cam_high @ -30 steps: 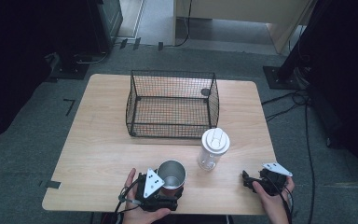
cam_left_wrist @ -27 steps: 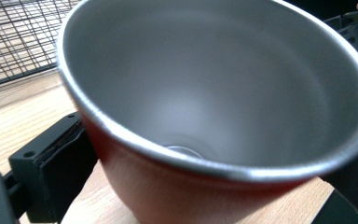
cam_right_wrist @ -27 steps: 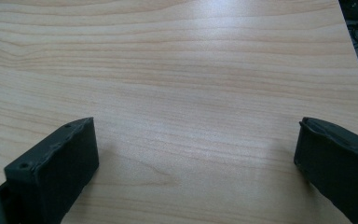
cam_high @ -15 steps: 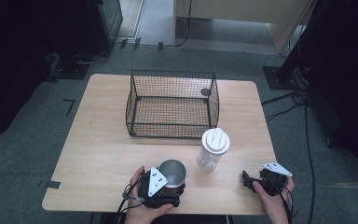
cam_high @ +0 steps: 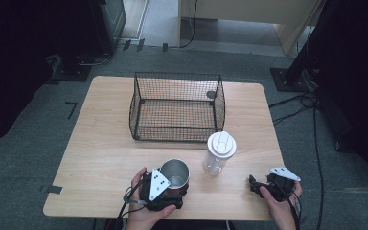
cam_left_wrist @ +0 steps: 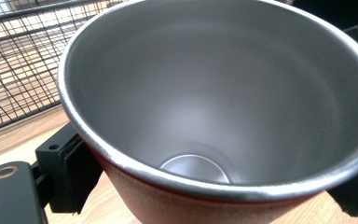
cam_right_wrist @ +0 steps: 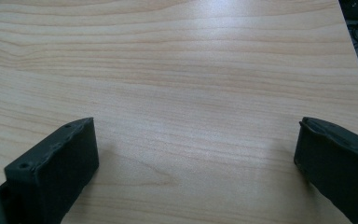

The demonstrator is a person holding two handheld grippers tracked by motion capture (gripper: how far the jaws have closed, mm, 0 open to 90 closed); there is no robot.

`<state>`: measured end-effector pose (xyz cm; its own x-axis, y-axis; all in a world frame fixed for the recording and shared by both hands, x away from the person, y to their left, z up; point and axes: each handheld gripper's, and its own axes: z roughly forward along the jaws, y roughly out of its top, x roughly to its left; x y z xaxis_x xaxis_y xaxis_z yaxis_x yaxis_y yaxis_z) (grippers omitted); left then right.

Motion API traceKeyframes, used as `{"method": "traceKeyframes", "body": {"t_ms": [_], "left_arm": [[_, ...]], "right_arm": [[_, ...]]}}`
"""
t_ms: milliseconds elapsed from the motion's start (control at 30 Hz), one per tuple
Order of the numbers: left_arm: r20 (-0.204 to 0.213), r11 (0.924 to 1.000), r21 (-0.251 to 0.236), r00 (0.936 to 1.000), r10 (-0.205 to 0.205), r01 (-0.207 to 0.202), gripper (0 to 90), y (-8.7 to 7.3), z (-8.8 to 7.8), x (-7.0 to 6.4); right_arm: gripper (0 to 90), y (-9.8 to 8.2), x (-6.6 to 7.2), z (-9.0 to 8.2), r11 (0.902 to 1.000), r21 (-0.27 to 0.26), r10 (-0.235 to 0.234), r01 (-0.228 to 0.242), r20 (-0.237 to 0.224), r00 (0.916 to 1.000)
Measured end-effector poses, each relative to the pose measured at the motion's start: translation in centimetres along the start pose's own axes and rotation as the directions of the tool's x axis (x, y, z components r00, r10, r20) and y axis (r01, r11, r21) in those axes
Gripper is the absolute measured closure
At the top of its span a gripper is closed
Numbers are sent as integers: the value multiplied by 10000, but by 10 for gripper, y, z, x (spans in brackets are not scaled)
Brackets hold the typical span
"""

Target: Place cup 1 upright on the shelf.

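The left gripper point(cam_high: 170, 188) clamps the cup point(cam_high: 176, 173) — bottle point(cam_high: 218, 153) just beside, basket point(cam_high: 177, 106) behind; right gripper point(cam_high: 260, 187) wide open, empty.

The steel cup point(cam_left_wrist: 223, 107) swamps the left gripper view, its rim cut off at the top and right edges. One finger is hidden behind it. The person's forearms run off the high view's bottom edge.
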<state>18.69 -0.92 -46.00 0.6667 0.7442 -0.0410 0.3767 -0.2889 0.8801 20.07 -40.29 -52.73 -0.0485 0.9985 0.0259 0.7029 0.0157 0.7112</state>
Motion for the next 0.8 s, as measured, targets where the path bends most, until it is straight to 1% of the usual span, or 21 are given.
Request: {"method": "traceKeyframes", "body": {"t_ms": [33,100,133,233,333,467,500,533,567,600,700,733,800], "left_arm": [[0,10000,0,10000,0,0,80,0,0,0],[-15,9997,-197,9999,-164,163,80,8,-3,7],[-15,9997,-197,9999,-164,163,80,8,-3,7],[-46,9992,-339,9998,-203,202,80,14,-9,13],[-50,9986,-378,9993,-382,380,80,17,-11,17],[-135,9983,-407,9991,-413,407,80,22,-13,19],[-170,9984,-426,9991,-387,379,80,23,-13,20],[-297,9985,-463,9991,-308,294,80,25,-14,22],[-297,9985,-463,9991,-308,294,80,25,-14,22],[-373,9978,-556,9986,-388,367,80,26,-13,25],[-486,9977,-564,9980,-393,365,80,26,-12,26],[-638,9982,-442,9971,-422,395,80,26,-9,28],[-813,9980,-481,9957,-446,407,80,25,-7,29]], "right_arm": [[0,0,0,0,10000,0,0,0,0,10000],[0,0,0,0,10000,4,-1,1,3,10000],[0,0,0,0,10000,4,-1,1,3,10000],[0,0,0,0,10000,0,-2,2,-3,10000],[0,0,0,0,10000,0,6,-6,1,10000],[0,0,0,0,10000,1,3,-3,2,10000],[0,0,0,0,10000,1,1,-1,3,10000],[0,0,0,0,10000,4,0,0,4,10000],[0,0,0,0,10000,2,-1,1,3,10000],[0,0,0,0,10000,3,1,-1,3,10000],[0,0,0,0,10000,2,-1,1,3,10000],[0,0,0,0,10000,5,-2,2,6,10000],[0,0,0,0,10000,3,-4,4,8,10000]]}}
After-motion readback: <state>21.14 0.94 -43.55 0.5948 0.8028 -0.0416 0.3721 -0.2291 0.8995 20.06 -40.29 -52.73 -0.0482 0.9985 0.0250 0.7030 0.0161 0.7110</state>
